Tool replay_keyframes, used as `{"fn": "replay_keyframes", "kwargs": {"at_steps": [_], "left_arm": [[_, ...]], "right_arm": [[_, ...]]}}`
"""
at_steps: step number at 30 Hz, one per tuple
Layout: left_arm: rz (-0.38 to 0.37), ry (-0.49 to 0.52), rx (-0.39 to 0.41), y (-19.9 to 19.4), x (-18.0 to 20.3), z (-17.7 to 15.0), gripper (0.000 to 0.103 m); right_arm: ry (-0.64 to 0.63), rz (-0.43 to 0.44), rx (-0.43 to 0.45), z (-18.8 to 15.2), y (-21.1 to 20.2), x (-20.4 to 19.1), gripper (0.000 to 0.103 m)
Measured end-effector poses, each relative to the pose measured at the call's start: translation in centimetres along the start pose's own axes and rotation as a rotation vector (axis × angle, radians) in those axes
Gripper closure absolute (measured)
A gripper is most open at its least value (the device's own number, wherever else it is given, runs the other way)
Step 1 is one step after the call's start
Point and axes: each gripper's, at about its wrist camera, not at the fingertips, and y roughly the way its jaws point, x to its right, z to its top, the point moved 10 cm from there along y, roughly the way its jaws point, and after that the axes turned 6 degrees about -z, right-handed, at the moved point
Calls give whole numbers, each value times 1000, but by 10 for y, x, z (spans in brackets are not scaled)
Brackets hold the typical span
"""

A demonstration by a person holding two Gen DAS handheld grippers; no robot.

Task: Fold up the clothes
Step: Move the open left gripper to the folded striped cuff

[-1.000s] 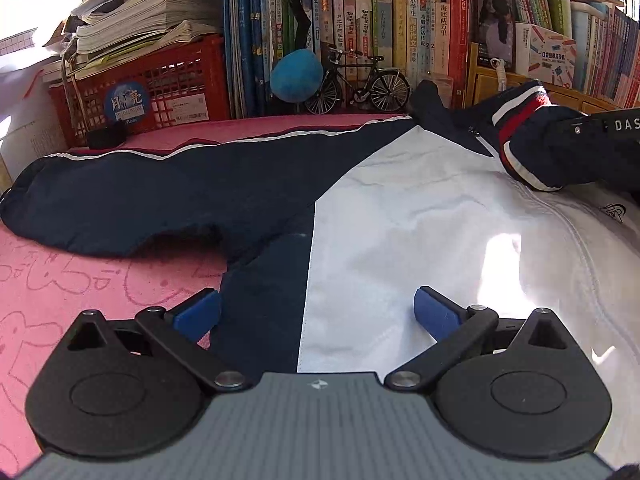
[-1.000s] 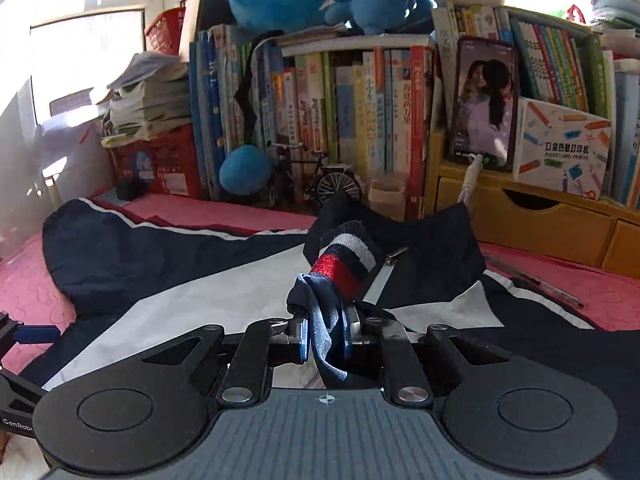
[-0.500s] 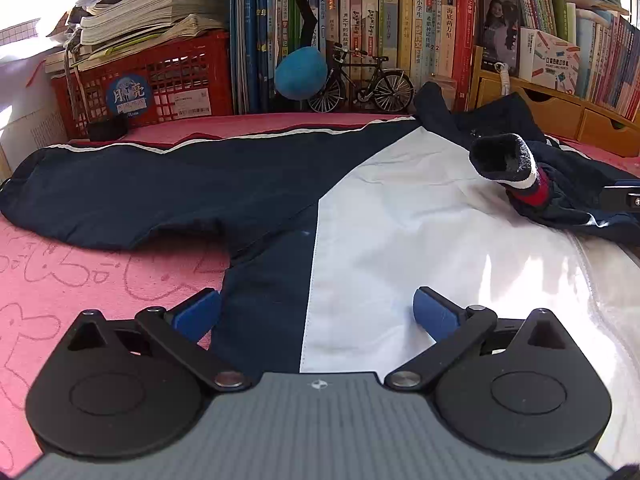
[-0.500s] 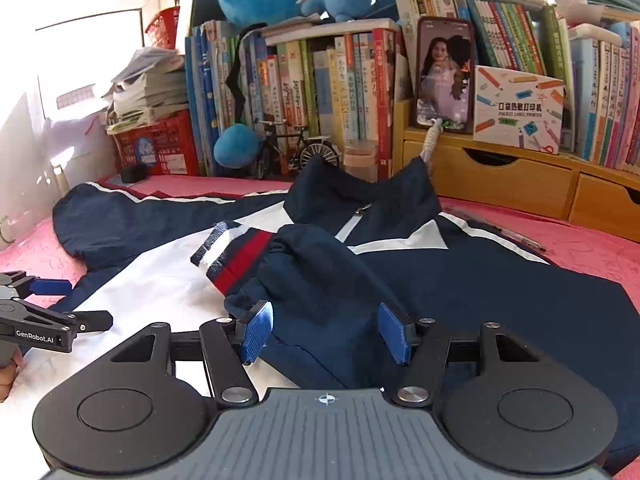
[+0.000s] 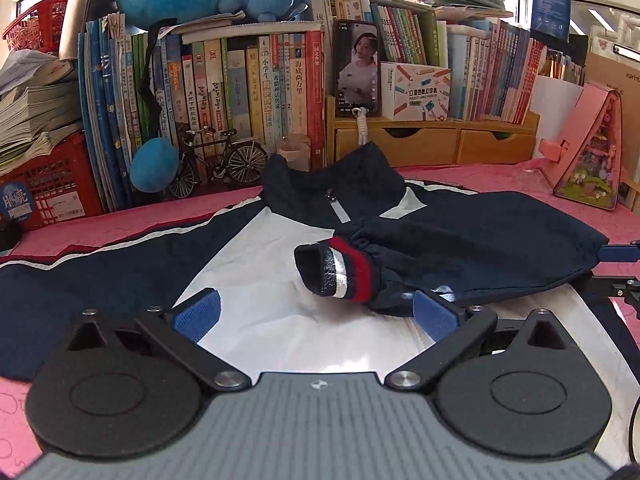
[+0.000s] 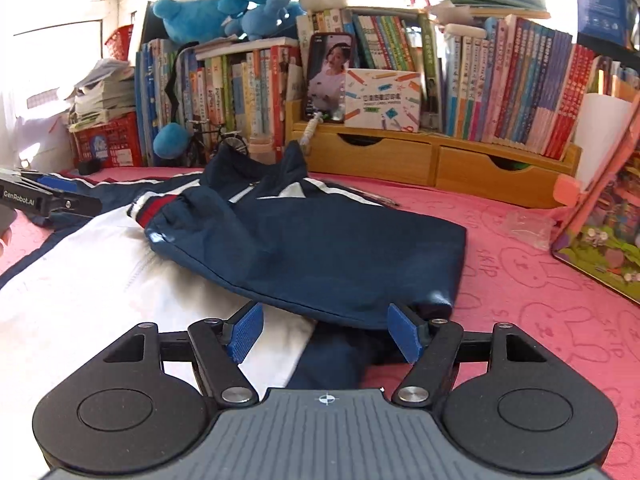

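A navy and white jacket (image 5: 276, 312) lies spread, front up, on the pink cloth (image 5: 120, 220). One navy sleeve (image 6: 320, 248) is folded across its chest, and the red, white and navy cuff (image 5: 340, 274) rests loose on the white panel. My left gripper (image 5: 316, 314) hovers open over the white panel, just short of the cuff, holding nothing. My right gripper (image 6: 325, 336) is at the folded sleeve's near edge with its jaws opening; the pads press on nothing. Each gripper shows in the other's view: the right gripper (image 5: 616, 270) at the far right, the left gripper (image 6: 76, 194) at the far left.
Along the back stand rows of books (image 5: 248, 92), a red crate (image 5: 44, 184), a model bicycle (image 5: 220, 160), a blue plush ball (image 5: 154, 164), wooden drawers (image 6: 432, 160) and a propped phone (image 5: 356, 68). A pink house-shaped box (image 5: 588, 148) stands at the right.
The right gripper let go of the cuff, opened and drew back to the right, leaving the sleeve across the chest. The left gripper rose and swung right, now facing the collar.
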Motion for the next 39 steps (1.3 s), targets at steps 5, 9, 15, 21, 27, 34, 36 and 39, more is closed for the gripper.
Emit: {"fn": "replay_keyframes", "kwargs": {"at_steps": [5,9,15,21,27,34,36,39], "left_arm": [[-18,-83,-51,35,-5,2,0],[-20,-110,-64,47,-4,-2,0],[-82,-67,-54,50,9,-8,0],[-175,-72,16,42,16,0,0],[-254,-195,-11,58,13,4,0],[-248,-251,-57,77,10,-16,0],[-259,-251,-7,71,12,-9,0],[-280,-303,46,72,10,4,0]], "right_arm": [[63,-290,-42,-33,-18,96,34],[141,-214,-20,-41,-21,101,32],[77,-100,-11,-27,8,48,29],[60,-87,-20,-23,30,26,28],[73,-90,-36,-27,32,27,26],[1,-131,-48,-28,35,18,25],[-15,-142,-54,-30,36,17,25],[-25,-149,-57,-30,37,16,25]]}}
